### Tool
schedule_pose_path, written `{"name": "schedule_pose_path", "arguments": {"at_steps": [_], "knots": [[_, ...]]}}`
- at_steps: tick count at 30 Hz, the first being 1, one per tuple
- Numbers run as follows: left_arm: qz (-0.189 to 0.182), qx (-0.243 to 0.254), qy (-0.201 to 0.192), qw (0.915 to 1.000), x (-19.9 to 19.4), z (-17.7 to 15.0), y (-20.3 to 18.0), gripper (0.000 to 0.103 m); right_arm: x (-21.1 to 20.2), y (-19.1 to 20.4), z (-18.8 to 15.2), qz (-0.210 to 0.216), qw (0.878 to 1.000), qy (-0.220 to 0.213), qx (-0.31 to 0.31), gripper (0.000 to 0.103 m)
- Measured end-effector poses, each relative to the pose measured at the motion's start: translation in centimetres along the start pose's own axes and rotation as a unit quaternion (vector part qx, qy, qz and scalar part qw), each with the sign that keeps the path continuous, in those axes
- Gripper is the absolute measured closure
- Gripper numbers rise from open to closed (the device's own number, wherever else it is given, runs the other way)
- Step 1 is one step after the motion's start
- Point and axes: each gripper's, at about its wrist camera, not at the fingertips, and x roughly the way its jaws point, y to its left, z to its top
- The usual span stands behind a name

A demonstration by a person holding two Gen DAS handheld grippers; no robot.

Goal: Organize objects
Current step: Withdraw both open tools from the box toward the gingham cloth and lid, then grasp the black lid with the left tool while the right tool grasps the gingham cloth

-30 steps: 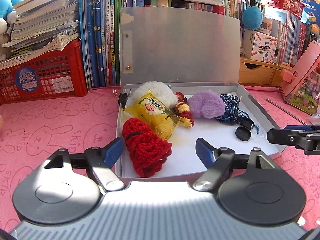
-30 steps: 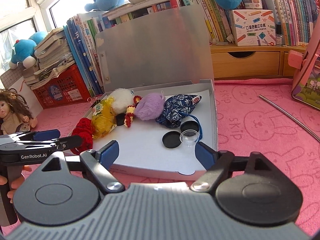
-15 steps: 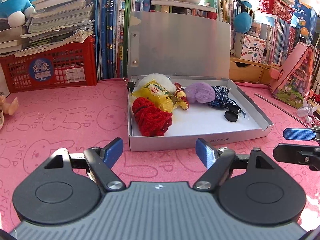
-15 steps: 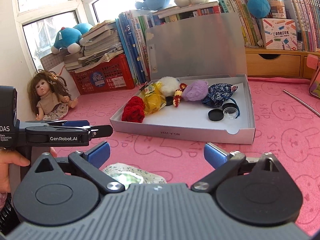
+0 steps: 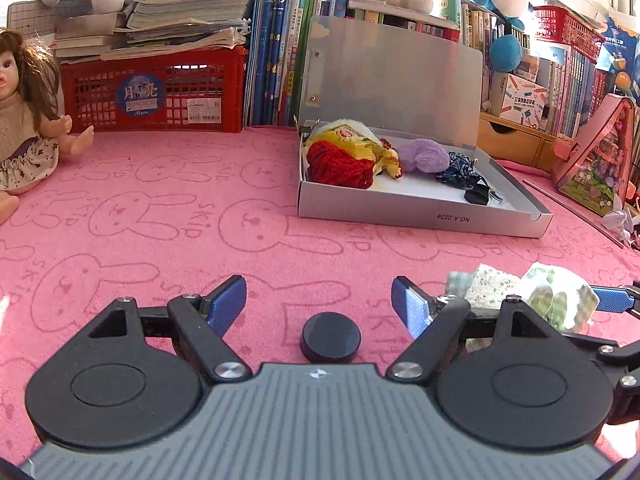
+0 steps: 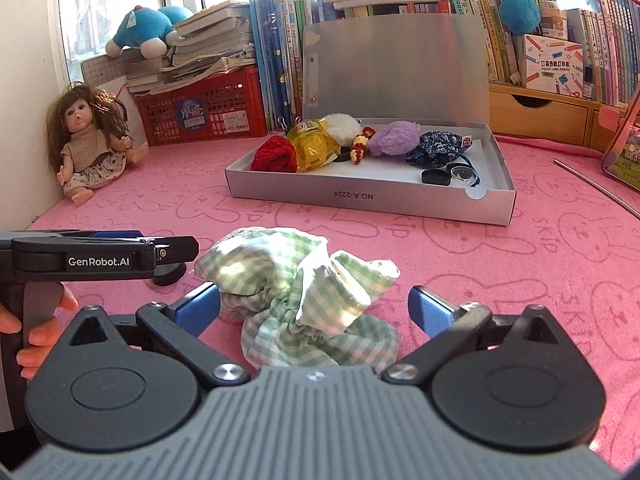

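An open silver box [image 5: 420, 212] [image 6: 360, 200] lies on the pink cloth and holds a red knit piece [image 5: 340, 162], a yellow packet [image 6: 314, 148], a purple plush [image 6: 394, 138], a blue patterned pouch [image 6: 438, 148] and black caps. My left gripper [image 5: 319, 302] is open, with a small black cap [image 5: 331, 337] on the cloth between its fingers. My right gripper [image 6: 314, 308] is open, with a green checked cloth bundle [image 6: 304, 292] [image 5: 540, 292] lying between its fingers.
A doll [image 6: 86, 140] sits at the left by the wall. A red basket [image 5: 152, 92] with stacked papers and rows of books stand behind. A metal rod [image 6: 596, 186] and a pink house-shaped box [image 5: 600, 164] lie at the right.
Both grippers have pulled back from the box toward the near side of the table. The black cap and the checked bundle have come into view between their fingers.
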Motion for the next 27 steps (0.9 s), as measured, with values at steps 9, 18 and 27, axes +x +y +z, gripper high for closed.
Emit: {"name": "schedule_pose_path", "arguments": {"at_steps": [9,18,27], "knots": [[-0.018,0.009,0.019,0.9996,0.4,-1.2,-0.1,0.02,1.2,0.4,-0.4,-0.006,1.0,0.023,0.011,0.0],[0.008,0.045,0.021,0.9987,0.4,-1.7,-1.5,0.02,1.5,1.7,-0.6,-0.044,0.998,0.031,-0.015,0.0],[0.009,0.044,0.021,0.9988,0.4,-1.8,-1.3,0.02,0.4,0.4,-0.6,-0.061,0.998,0.005,0.018,0.045]]}}
